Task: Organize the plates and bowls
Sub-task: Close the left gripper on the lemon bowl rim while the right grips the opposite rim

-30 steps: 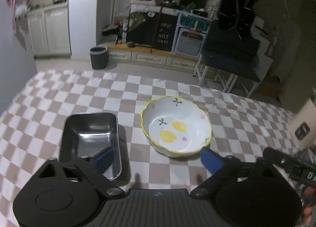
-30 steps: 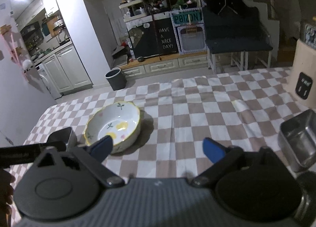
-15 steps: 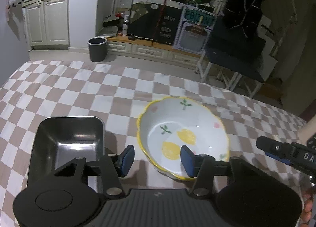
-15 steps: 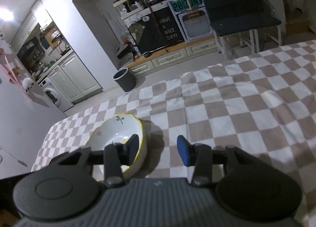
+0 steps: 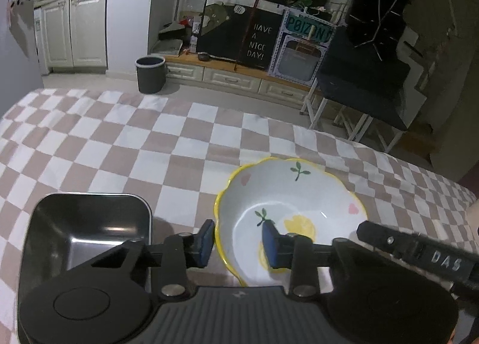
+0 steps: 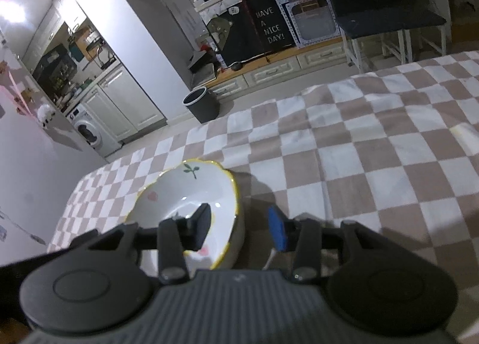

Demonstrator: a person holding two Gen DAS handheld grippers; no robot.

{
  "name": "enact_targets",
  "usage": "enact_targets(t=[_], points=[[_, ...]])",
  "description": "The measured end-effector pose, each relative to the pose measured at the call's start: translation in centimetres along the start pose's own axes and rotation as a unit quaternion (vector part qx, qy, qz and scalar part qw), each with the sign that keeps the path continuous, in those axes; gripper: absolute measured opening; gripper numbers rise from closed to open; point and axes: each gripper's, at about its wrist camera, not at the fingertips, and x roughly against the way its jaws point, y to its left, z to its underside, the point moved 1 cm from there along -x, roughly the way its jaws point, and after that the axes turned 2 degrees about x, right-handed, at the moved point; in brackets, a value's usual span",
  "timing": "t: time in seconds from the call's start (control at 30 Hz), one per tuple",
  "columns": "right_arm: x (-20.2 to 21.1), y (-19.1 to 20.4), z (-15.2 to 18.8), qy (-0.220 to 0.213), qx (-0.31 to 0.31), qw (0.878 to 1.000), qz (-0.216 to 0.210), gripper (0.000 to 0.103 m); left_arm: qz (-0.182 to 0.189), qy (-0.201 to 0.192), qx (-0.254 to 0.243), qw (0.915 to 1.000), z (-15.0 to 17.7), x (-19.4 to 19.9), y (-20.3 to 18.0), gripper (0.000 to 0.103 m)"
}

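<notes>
White scalloped yellow-rimmed ceramic bowl (image 5: 287, 212): stiff, glazed, slippery, chippable; grip rim; left gripper (image 5: 238, 242), right gripper (image 6: 239, 225) closing astride rim, unclamped

One lemon-patterned bowl (image 5: 295, 209) with a yellow scalloped rim sat on the checkered surface (image 5: 125, 140). One rectangular steel tray (image 5: 86, 224) stood beside it. Two grippers were in view, each with two fingers. Beyond the surface, one dark waste bin (image 5: 150, 74) stood on the floor.
</notes>
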Motion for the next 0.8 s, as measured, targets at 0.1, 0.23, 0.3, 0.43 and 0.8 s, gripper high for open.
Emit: enact_targets(t=[0.1,0.23,0.3,0.43,0.8], points=[[-0.8,0.1,0.1,0.005,0.012,1.000,0.015,0.028,0.000,0.011,0.006,0.9999,-0.4,-0.8,0.4,0.024],[-1.6,1.0,-0.2,0.006,0.040,0.999,0.018,0.014,0.001,0.020,0.004,0.9998,-0.8,-1.4,0.9,0.017],[-2.5,1.4,-0.1,0.015,0.051,0.998,0.023,0.014,-0.004,0.023,-0.001,0.9997,-0.7,-1.7,0.9,0.010],[-3.2,1.4,0.3,0.020,0.051,0.998,0.029,0.014,-0.010,0.023,-0.023,0.9994,-0.8,-1.9,0.6,0.010],[-3.2,1.3,0.5,0.016,0.045,0.998,0.028,0.011,-0.015,0.024,-0.053,0.9982,-0.7,-2.1,0.1,0.011]])
